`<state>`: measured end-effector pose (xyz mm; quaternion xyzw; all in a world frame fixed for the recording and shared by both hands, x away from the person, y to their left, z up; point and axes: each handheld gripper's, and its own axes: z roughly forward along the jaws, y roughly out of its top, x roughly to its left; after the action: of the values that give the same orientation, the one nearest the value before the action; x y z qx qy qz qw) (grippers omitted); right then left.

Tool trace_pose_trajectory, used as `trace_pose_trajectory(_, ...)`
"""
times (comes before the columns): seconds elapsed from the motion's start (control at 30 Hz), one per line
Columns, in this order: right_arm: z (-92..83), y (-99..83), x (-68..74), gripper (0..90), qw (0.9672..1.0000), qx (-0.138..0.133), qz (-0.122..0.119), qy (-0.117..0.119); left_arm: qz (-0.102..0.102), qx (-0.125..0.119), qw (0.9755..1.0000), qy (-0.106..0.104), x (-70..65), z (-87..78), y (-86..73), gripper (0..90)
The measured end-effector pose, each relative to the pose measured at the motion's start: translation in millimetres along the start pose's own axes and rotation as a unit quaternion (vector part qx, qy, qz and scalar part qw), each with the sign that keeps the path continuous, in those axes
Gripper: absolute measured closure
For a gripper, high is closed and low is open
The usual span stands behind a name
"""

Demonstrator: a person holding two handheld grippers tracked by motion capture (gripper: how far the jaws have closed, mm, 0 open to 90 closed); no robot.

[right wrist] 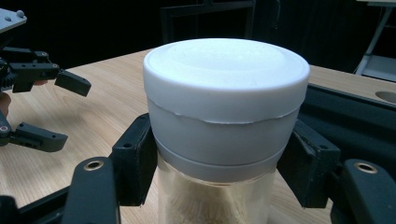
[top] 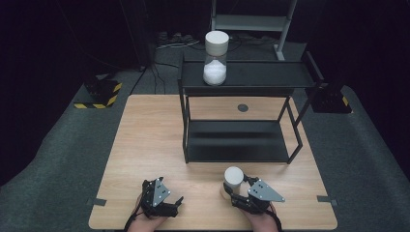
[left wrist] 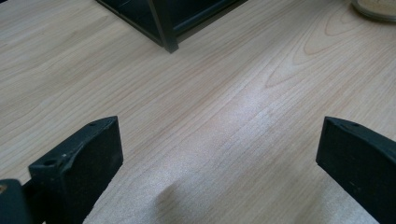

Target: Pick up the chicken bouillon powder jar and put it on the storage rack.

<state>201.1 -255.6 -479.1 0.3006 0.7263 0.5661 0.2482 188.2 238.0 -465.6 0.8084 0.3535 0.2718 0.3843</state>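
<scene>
A clear jar with a white lid stands near the front edge of the wooden table, right of centre. In the right gripper view the jar holds tan grains under its lid. My right gripper is shut on it, and its pads press the jar's sides just under the lid. My left gripper rests open at the front left of the table, its jaws wide apart over bare wood. It also appears as the left gripper at the left of the right gripper view.
A black two-level rack stands at the middle back of the table. On its top shelf is a second white-lidded jar with white contents. One rack leg lies ahead of my left gripper.
</scene>
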Motion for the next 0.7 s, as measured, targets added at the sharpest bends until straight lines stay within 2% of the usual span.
trace_pose_trajectory(0.17, -0.9, 0.7, 1.4, 34.5, 1.0000, -0.004, -0.005, -0.006, 0.002, 0.000, 1.0000, 0.001, -0.6, -0.1, -0.1, 0.9)
trace_pose_trajectory(0.47, -15.1, 4.1, -2.3, 34.5, 0.9992, -0.027, -0.001, -0.030, 0.001, -0.001, 1.0000, -0.002, 0.4, -0.1, -0.2, 0.9)
trace_pose_trajectory(0.7, -25.4, 5.1, -6.8, 34.5, 0.9983, -0.035, 0.000, -0.047, 0.002, -0.001, 1.0000, -0.002, 0.6, -0.2, -0.4, 0.9)
